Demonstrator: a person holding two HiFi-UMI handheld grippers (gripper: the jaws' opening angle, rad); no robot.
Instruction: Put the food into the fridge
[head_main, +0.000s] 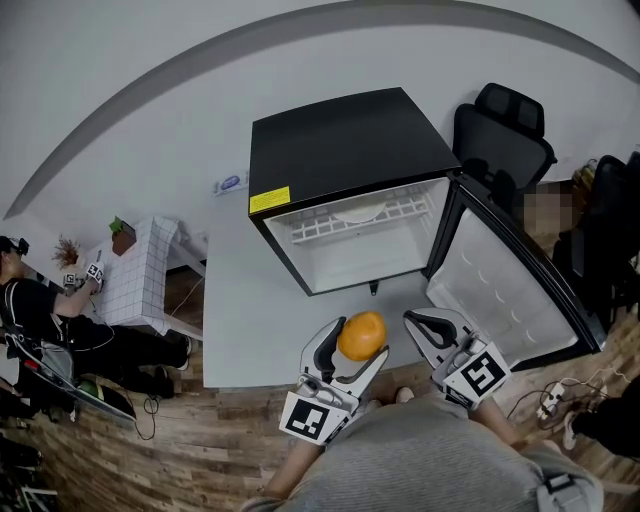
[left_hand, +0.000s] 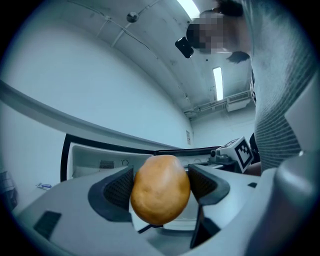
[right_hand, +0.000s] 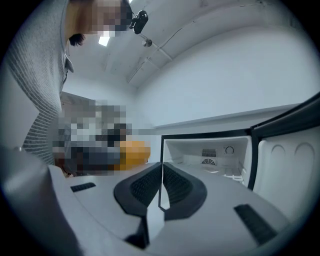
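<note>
Grey sleeves and my jumper (head_main: 430, 460) fill the bottom of the head view. Just beyond them my left gripper (head_main: 358, 343) is clamped on a round orange fruit (head_main: 362, 333), one jaw on each side of it. Beside it on the right, my right gripper (head_main: 425, 325) has its jaws pressed together with nothing between them. Both hover over a pale grey surface (head_main: 240, 320) in front of a small black fridge (head_main: 340, 150). The door (head_main: 500, 290) is swung wide to the right. Inside I see a white wire shelf (head_main: 355, 220), and the fruit is outside the fridge, near its open front. A black office chair (head_main: 505, 130) stands behind the door.

From the left gripper view, the fruit (left_hand: 160, 189) sits squarely between the two dark pads (left_hand: 119, 187), touching both. Past it lies the open fridge (left_hand: 100, 160). The marker cube (left_hand: 241, 150) of the other gripper shows at the right.

From the right gripper view, the ribbed pads (right_hand: 145, 187) meet along a thin line and hold nothing. Ahead is the white inside of the fridge (right_hand: 210, 155) with its door (right_hand: 287, 160) at the right edge. Off to the left, part of the fruit (right_hand: 135, 152) shows.
</note>
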